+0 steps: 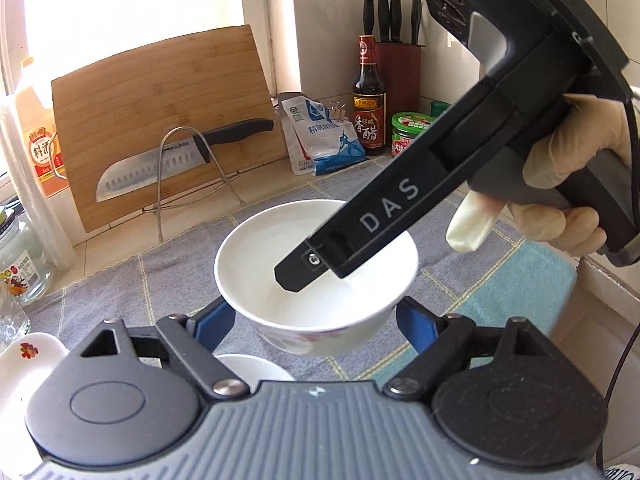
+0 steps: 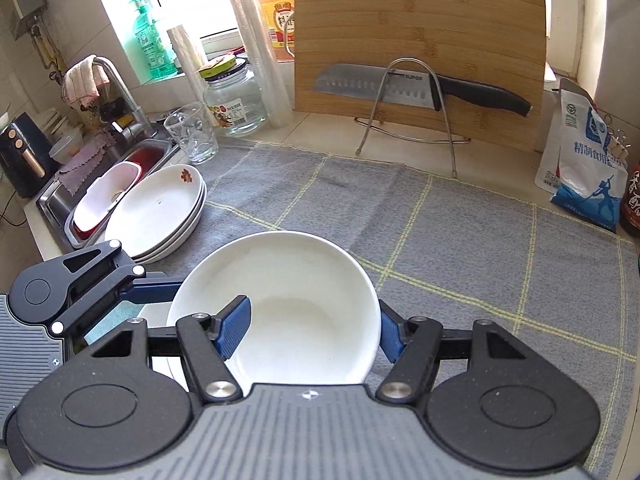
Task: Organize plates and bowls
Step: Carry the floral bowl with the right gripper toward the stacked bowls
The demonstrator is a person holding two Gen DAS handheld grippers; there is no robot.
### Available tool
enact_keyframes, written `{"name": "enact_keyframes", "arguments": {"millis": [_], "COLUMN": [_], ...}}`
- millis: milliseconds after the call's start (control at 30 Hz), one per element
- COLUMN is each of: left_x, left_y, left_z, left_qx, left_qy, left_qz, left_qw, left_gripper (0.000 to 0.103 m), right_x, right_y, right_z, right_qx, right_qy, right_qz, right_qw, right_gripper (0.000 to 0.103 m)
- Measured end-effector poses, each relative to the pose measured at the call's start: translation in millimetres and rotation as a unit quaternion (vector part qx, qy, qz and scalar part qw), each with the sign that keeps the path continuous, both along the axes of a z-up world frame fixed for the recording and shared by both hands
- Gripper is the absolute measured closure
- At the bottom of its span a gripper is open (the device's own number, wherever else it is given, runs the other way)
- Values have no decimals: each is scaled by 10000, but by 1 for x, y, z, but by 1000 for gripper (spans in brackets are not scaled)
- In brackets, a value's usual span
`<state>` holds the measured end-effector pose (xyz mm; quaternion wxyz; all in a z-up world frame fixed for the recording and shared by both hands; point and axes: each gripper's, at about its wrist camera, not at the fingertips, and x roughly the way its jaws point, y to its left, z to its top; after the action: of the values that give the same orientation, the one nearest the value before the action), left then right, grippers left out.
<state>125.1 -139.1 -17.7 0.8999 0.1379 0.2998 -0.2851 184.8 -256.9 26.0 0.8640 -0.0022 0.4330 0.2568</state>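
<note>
The white bowl (image 2: 280, 304) is held just above the grey cloth (image 2: 440, 240) on the bench, mouth up and tipped slightly. It is round, so it has no long axis. The right gripper (image 2: 312, 328) is closed on its rim, one finger inside and one outside the wall. The left gripper (image 1: 316, 328) is spread wide on either side of the bowl's lower wall; whether its fingers touch it is unclear. Glazed ceramic like this is likely stiff, slippery and breakable, so the rim is the sensible hold. A stack of plates (image 2: 156, 216) sits left, beside the sink (image 2: 56, 200).
</note>
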Motion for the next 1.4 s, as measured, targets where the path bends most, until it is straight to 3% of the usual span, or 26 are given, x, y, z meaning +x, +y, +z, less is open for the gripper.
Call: {"name": "enact_keyframes", "arguments": {"millis": [633, 1400], "left_x": [-16, -18], "left_y": [67, 76], "left_z": [-10, -21], "left_qx": [-25, -90], "left_qy": [240, 525], "left_qz": [359, 415], "left_qw": [9991, 9977], "left_gripper": [16, 16], "right_x": [-8, -12], "right_y": [78, 92], "right_z": [-9, -27], "right_qx": [36, -87], "right_qy": [104, 229], "right_qz": [278, 316], "right_qw": [9996, 9992], "right_gripper": [32, 32]}}
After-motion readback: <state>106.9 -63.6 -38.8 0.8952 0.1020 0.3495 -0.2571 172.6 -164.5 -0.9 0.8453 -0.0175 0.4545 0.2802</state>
